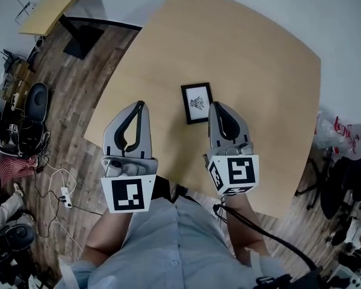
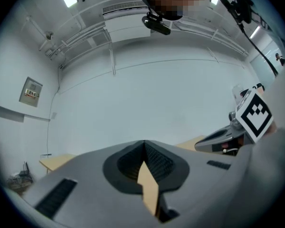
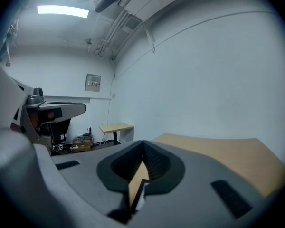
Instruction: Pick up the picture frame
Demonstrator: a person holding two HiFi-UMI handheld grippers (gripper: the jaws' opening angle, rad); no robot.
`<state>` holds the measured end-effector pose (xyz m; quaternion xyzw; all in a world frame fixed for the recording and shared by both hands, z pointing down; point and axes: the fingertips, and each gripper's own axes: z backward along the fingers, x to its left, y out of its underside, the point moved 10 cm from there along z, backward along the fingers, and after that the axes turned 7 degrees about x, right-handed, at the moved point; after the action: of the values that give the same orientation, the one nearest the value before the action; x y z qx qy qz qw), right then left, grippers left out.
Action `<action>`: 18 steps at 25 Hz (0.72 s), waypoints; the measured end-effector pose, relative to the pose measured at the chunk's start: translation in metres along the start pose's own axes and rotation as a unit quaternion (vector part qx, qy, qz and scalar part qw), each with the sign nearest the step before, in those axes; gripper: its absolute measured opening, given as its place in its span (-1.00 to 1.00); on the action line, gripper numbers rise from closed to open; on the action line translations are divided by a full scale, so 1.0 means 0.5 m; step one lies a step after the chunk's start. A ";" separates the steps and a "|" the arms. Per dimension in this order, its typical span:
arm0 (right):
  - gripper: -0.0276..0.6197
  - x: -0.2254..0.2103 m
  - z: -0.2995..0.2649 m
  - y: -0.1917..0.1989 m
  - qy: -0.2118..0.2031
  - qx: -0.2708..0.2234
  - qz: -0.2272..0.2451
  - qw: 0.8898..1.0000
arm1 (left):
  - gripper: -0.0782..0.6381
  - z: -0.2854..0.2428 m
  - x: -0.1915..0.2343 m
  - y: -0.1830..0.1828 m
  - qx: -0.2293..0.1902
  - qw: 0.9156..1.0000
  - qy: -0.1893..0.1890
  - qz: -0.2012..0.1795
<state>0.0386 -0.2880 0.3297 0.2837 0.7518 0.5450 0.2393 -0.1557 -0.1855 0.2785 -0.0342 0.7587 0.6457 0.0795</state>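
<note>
Picture frame (image 1: 197, 103) lies flat on bench (image 1: 259, 59), just left of right gripper (image 1: 216, 107). Left gripper (image 1: 140, 105) and right both pressed together, empty. Risk: closing on the thin edge could skid the flat frame away.

- Picture frame (image 1: 197, 103): black border, white inner field, small dark line drawing at centre.
- Worktop (image 1: 246, 47): pale tan wood tone, uniform.
- Left gripper (image 1: 139, 108) and right gripper (image 1: 216, 108): grey shells with black ribbed inner pads. Each carries a marker cube (image 1: 128, 194), white with black square patterns.
- Floor (image 1: 84, 83): grey-brown wood planks.
- Shirt (image 1: 168, 245): light blue-grey, plain.
</note>
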 end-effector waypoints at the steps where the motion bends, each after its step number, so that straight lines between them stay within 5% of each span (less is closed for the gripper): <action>1: -0.91 0.002 -0.013 0.005 -0.001 0.007 -0.001 1.000 | -0.78 -0.009 0.007 0.005 0.006 1.000 0.003 -0.001; 18: -0.91 0.003 -0.183 0.150 -0.010 0.174 -0.047 0.984 | -0.78 -0.152 0.088 0.087 0.096 0.994 0.044 0.005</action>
<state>-0.0112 -0.3310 0.4280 0.2908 0.8452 0.3909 0.2196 -0.2115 -0.2511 0.3252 -0.0505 0.8203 0.5678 0.0457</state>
